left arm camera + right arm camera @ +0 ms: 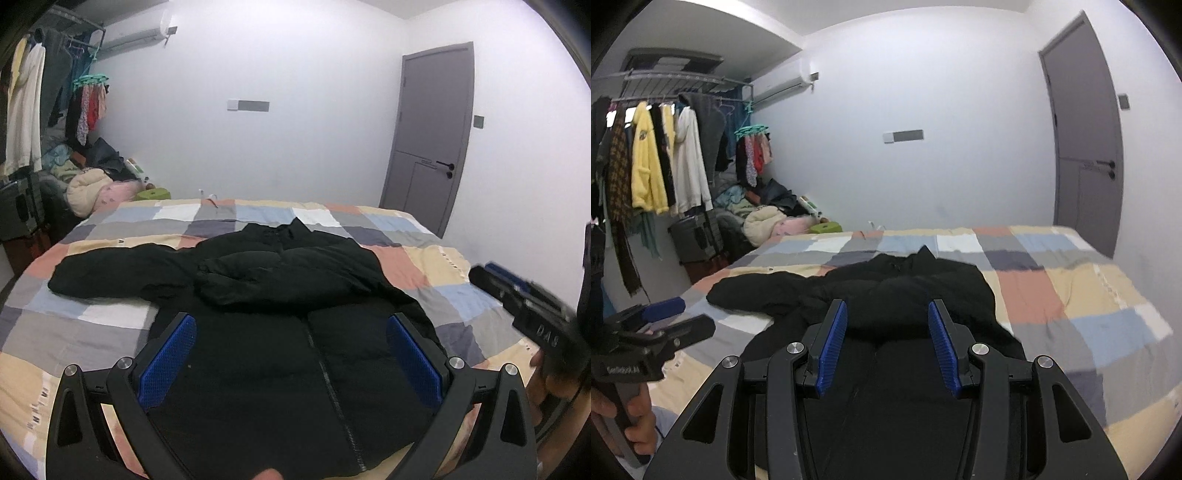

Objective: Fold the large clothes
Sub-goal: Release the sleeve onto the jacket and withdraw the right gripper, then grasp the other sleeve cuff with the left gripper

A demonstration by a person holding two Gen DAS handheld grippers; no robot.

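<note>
A large black padded jacket [258,332] lies front-up on the checked bedspread [110,325], zip down the middle. Its right sleeve is folded across the chest; its left sleeve [110,277] stretches out to the left. My left gripper [291,321] is open and empty above the jacket's lower half. My right gripper [886,310] is open and empty above the jacket [905,291], near its hem. The right gripper also shows at the right edge of the left wrist view [524,295], and the left gripper at the left edge of the right wrist view [665,325].
The bed [1071,295] fills the foreground. A clothes rack [665,155] with hanging garments and a pile of clothes [768,218] stand at the far left. A grey door [1086,140] is at the far right.
</note>
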